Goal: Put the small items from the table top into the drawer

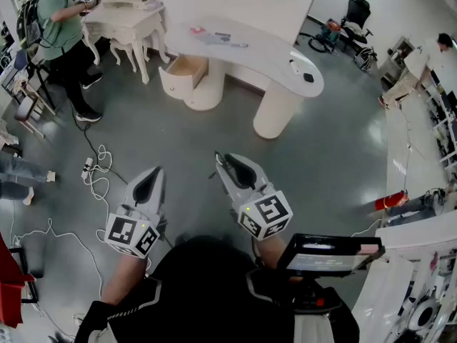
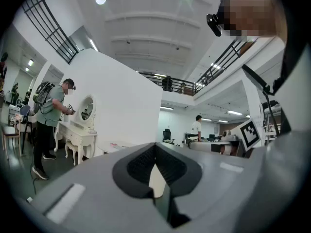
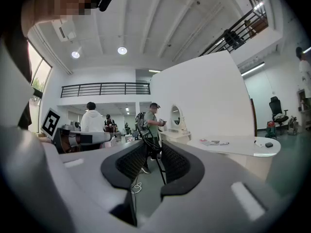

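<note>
Across the grey floor [image 1: 214, 127], well apart from both grippers, stands the white curved desk [image 1: 271, 56] with its drawer [image 1: 187, 66] pulled open at the left pedestal. Small items [image 1: 214, 38] lie on the desk top near the drawer: a pinkish piece, something flat and a pen-like stick, all too small to name surely. A dark item [image 1: 308, 77] sits at the desk's far right end. The drawer's wood-coloured inside shows, but whether anything lies in it cannot be made out.

Left gripper [image 1: 153, 177] is held level with its jaws clenched tip to tip on nothing. In its own view its body hides nearly all of the desk.

Right gripper [image 1: 227, 161] is also level, jaws released and empty, with floor showing through the gap. A thin dark strand [image 3: 156, 161] crosses that gap; what it is I cannot tell. Its view shows the desk top but not the drawer.
</note>
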Demonstrator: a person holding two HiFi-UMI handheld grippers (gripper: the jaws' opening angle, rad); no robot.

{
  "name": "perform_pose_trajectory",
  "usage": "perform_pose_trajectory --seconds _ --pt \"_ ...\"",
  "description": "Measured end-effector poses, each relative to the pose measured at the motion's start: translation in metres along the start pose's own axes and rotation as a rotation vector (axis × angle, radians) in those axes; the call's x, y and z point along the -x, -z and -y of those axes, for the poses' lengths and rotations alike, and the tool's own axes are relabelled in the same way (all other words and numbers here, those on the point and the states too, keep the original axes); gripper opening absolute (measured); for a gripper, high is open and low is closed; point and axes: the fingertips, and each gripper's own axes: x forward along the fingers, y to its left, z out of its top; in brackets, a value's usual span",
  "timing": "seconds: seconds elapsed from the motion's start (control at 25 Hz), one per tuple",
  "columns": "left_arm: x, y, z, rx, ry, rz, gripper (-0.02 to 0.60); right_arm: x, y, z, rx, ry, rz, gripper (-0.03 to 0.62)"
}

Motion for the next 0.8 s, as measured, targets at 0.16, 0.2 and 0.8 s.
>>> perform_pose_trajectory --seconds 0.16,0.2,0.8 --pt "0.001 0.0 -0.002 0.003 -0.002 0.005 0.0 0.0 -0.001 0.001 -0.005 0.003 0.001 0.103" --pt "0.001 0.0 -0.002 0.006 -0.003 0.002 0.0 0.0 -0.002 0.0 -0.005 0.003 0.001 0.103" --pt "0.011 0.001 -0.014 0.017 0.028 0.0 0.0 -0.009 -0.005 -0.018 -0.029 0.0 0.029 0.105"
